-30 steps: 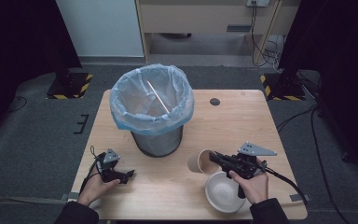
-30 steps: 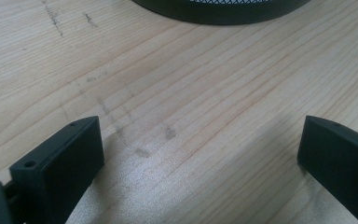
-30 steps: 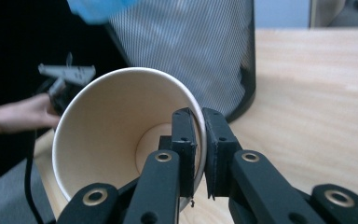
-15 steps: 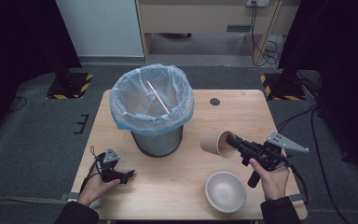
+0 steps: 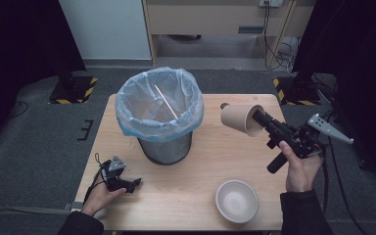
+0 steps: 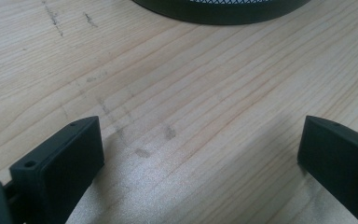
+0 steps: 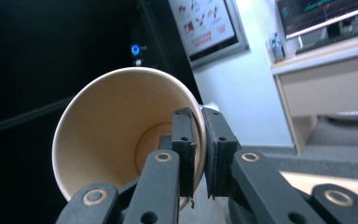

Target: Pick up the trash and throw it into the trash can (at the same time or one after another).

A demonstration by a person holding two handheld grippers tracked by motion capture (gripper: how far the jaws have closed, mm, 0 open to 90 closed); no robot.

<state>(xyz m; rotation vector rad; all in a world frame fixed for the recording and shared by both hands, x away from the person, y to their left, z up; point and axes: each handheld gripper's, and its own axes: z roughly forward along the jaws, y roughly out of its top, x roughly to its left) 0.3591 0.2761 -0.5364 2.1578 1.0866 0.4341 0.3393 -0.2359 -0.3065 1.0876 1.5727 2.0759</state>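
While pinched by the right gripper [image 5: 259, 119], paper cup [image 5: 237, 119] sideways, base toward bin [image 5: 159, 117].

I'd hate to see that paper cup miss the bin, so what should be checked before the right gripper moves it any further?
1. Grip on the paper cup: right gripper jaws pinch its wall, one inside, one outside. Ok.
2. Cup above the bin: it hangs to the bin's right, not above the opening. Not ok.
3. Bin opening free: the blue liner is spread wide, only a thin stick inside. Ok.
4. Cup empty: the inside looks bare. Ok.
5. Left gripper out of the way: it rests low by the table's front edge, jaws open. Ok.
6. White bowl clear of the path: it sits nearer the person. Ok.
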